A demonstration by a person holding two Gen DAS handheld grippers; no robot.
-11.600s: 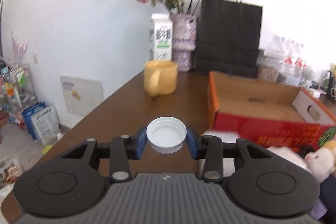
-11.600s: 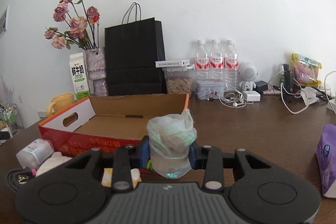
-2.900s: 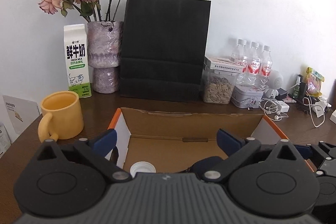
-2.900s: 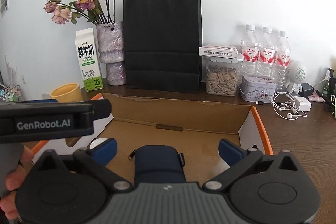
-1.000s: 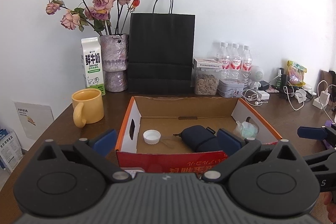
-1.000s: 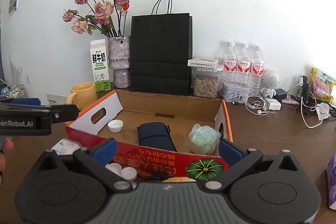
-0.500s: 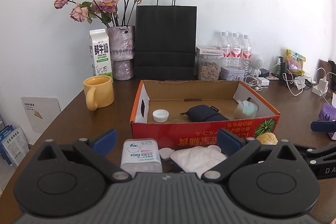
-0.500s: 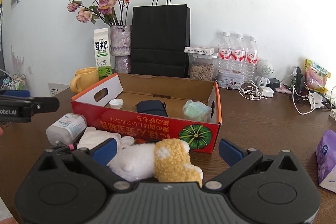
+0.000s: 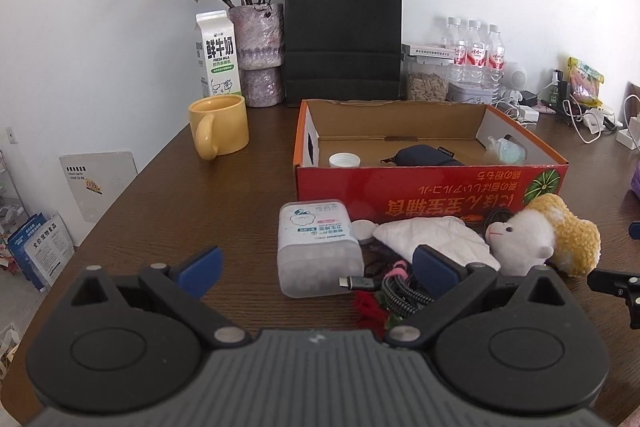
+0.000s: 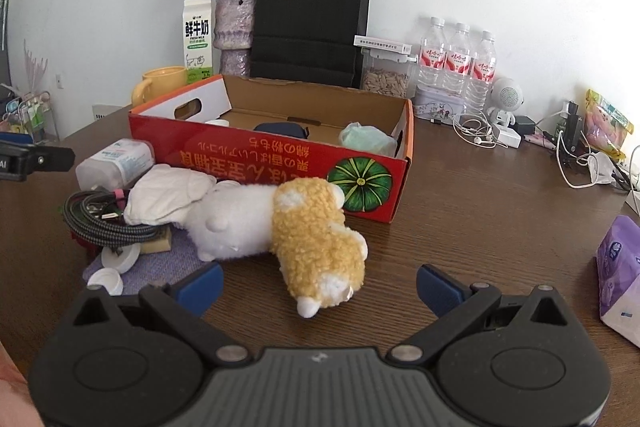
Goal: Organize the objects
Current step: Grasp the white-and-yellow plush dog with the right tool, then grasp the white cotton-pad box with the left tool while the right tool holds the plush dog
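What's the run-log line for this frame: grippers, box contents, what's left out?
left gripper: open, empty | right gripper: open, empty | cardboard box: white cap, navy pouch, bagged cup | outside: plush toy, wipes pack, cable

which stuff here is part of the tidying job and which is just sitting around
Job: cardboard box, plush toy, wipes pack, braided cable, white cloth.
Lying about: yellow mug, milk carton, black bag, water bottles.
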